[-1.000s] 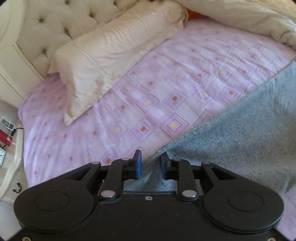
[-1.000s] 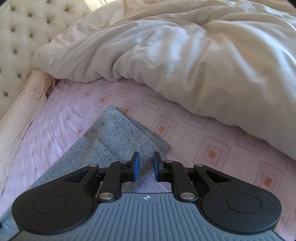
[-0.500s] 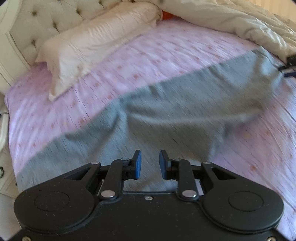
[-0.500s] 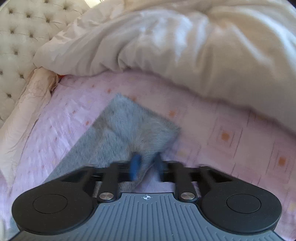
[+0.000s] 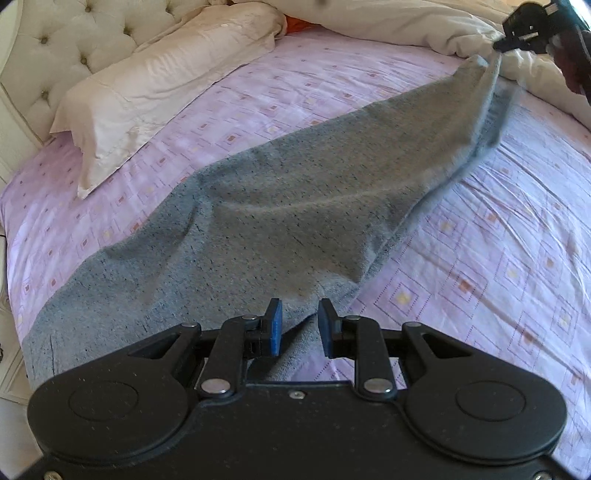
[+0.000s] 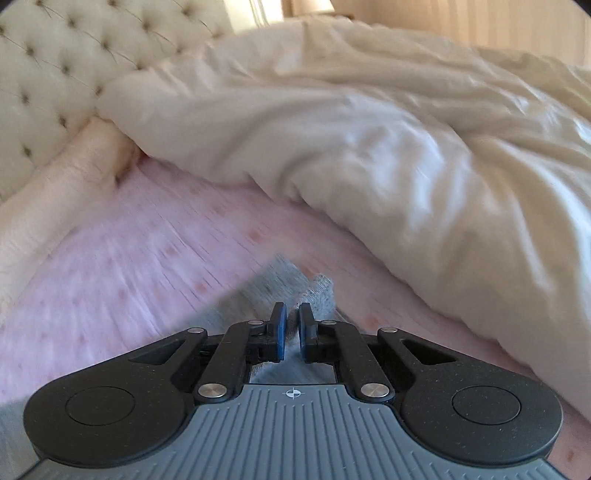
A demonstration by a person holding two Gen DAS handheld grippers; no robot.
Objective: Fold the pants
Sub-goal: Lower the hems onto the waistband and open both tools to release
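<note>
Grey speckled pants [image 5: 277,206] stretch diagonally across the lilac bed sheet [image 5: 498,240]. In the left wrist view their far end is pulled up off the sheet at the top right, pinched by my right gripper [image 5: 498,46]. The right wrist view shows that gripper [image 6: 291,328] shut on the grey cloth [image 6: 321,291], which pokes out past the fingertips. My left gripper [image 5: 298,325] hovers over the near end of the pants. Its jaws stand apart, and a ridge of cloth lies below the gap without being pressed.
A cream pillow [image 5: 159,88] lies at the left by the tufted headboard [image 5: 74,33]. A bunched cream duvet [image 6: 406,147] covers the far right of the bed, close behind the raised pants end. A dark sleeve [image 5: 576,62] shows at the top right.
My right gripper closed on the pants' end and lifted it off the sheet. My left gripper swung across, from the cloth's edge to over the pants, jaws unchanged.
</note>
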